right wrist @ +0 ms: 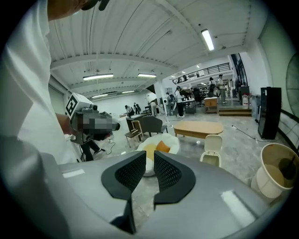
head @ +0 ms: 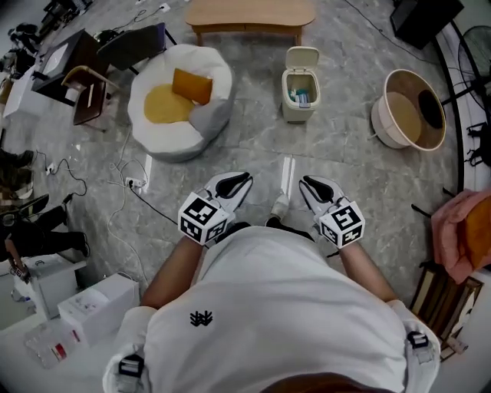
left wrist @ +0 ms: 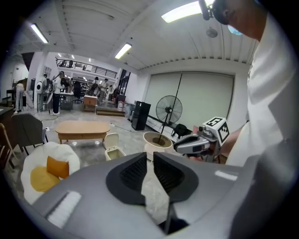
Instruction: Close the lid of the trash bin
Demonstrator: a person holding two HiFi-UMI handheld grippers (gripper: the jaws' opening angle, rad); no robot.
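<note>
The small cream trash bin (head: 299, 96) stands on the grey floor a few steps ahead of me, its lid (head: 302, 57) tipped up and back, with some rubbish inside. It also shows far off as the bin (left wrist: 113, 148) in the left gripper view and the bin (right wrist: 212, 153) in the right gripper view. My left gripper (head: 239, 181) and right gripper (head: 311, 184) are held side by side close to my body, well short of the bin. Both are shut with nothing between the jaws, as seen on the left gripper (left wrist: 149, 156) and right gripper (right wrist: 150, 158).
A white beanbag (head: 180, 100) with orange cushions lies left of the bin. A low wooden table (head: 249, 15) stands behind it, and a round tub (head: 410, 107) sits to its right. Cables (head: 130, 184) and white boxes (head: 96, 303) lie at left. A pink cloth (head: 460, 230) is at right.
</note>
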